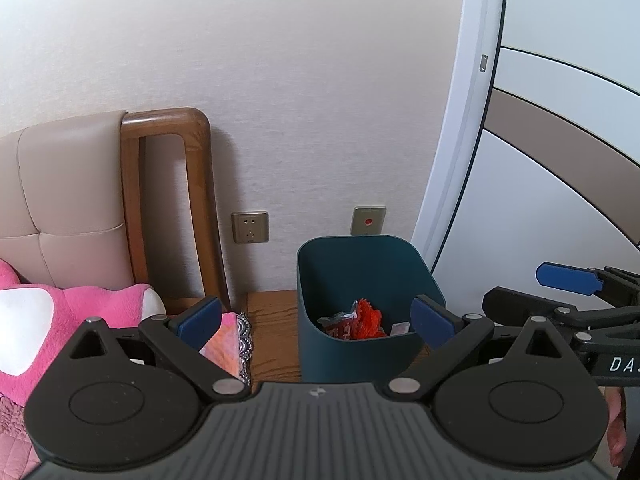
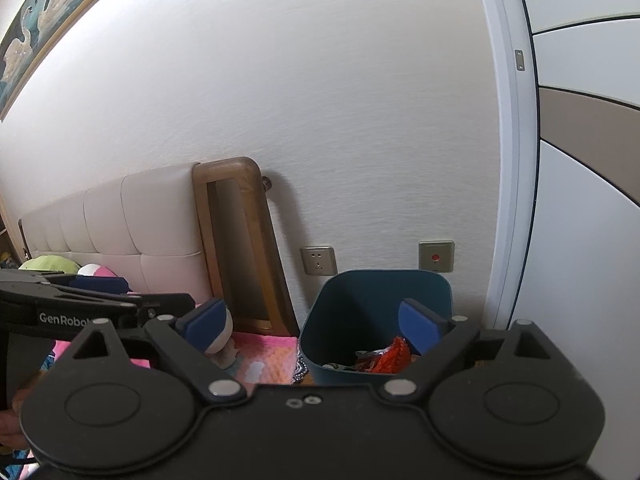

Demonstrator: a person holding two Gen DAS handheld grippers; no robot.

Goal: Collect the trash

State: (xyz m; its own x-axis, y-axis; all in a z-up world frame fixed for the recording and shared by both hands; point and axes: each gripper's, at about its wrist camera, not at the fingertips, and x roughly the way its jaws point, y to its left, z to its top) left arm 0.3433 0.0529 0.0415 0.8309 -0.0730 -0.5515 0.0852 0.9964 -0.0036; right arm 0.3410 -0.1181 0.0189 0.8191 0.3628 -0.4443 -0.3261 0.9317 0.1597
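A dark teal trash bin point(image 1: 360, 272) stands on the wooden floor against the wall, also in the right wrist view point(image 2: 360, 292). Inside lie a red-orange wrapper point(image 1: 366, 320) and other crumpled packaging, seen too in the right wrist view point(image 2: 390, 356). My left gripper point(image 1: 316, 320) is open and empty, held above and in front of the bin. My right gripper point(image 2: 312, 328) is open and empty, also in front of the bin; it shows at the right edge of the left wrist view point(image 1: 568, 280).
A bed with a beige padded headboard point(image 1: 60, 200) and wooden frame point(image 1: 172, 200) is to the left, with a pink plush toy point(image 1: 60, 320) and pink blanket point(image 2: 268, 356). Wall sockets point(image 1: 250, 227) sit behind. A white door point(image 1: 560, 160) is on the right.
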